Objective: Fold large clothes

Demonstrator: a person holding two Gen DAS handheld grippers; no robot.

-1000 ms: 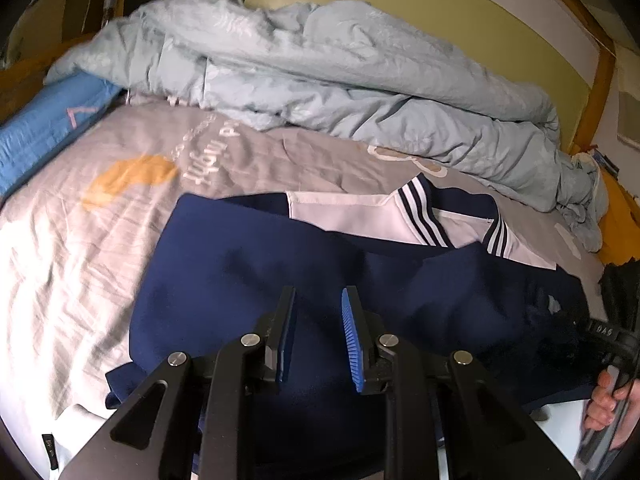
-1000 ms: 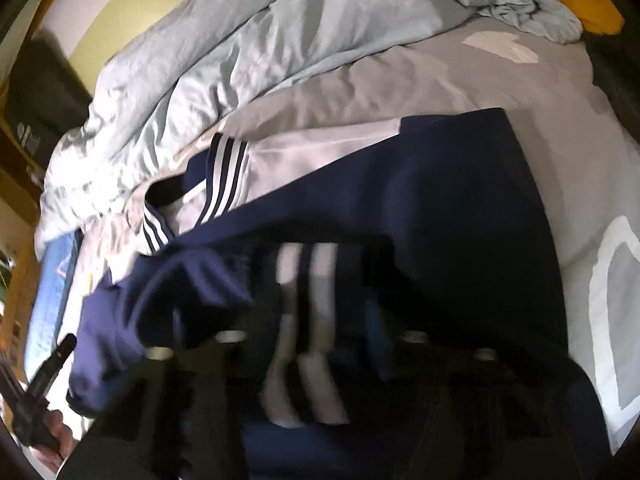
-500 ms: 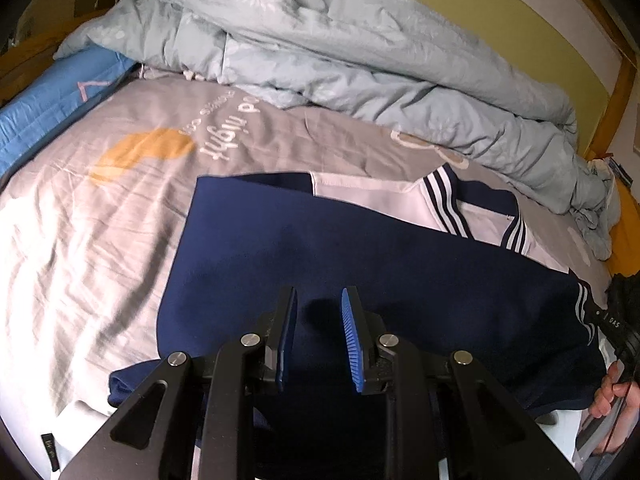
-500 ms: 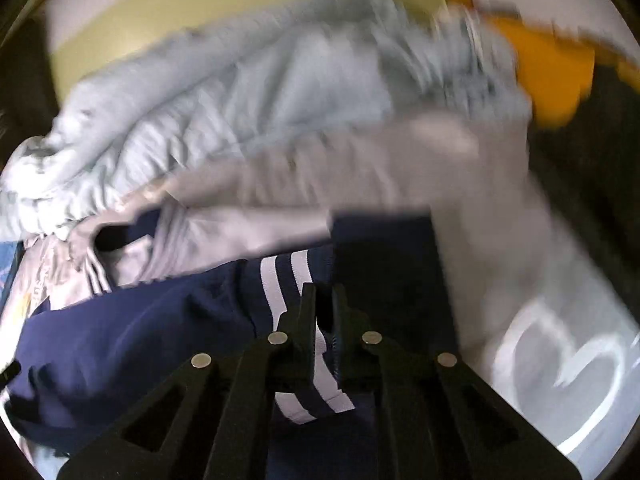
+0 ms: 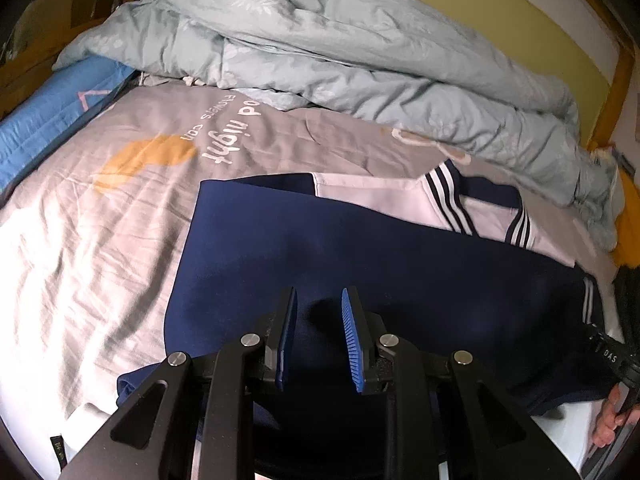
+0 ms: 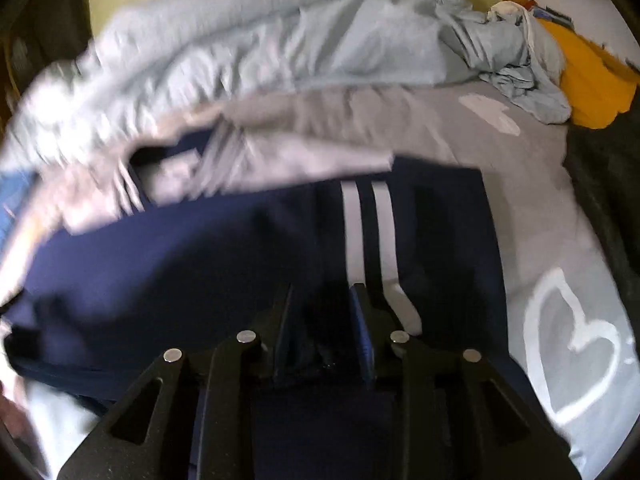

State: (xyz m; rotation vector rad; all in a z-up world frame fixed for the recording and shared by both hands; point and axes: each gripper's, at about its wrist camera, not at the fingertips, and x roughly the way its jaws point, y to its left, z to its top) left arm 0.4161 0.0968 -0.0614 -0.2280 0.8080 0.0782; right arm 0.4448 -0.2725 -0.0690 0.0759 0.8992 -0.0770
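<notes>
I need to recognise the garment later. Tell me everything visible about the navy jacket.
The navy jacket is smooth, sporty-looking fabric with white panels and white stripes. It lies folded flat on the grey printed bedsheet, its white part toward the pale blue duvet. Both grippers hover over its near edge with jaws apart, gripping nothing.

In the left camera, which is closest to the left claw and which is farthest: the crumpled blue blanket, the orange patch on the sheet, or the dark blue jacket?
From the left claw:
1. Dark blue jacket, right under and ahead of the fingers.
2. Orange patch, farther up on the left of the grey sheet.
3. Crumpled blue blanket, piled at the far side along the wall.
</notes>
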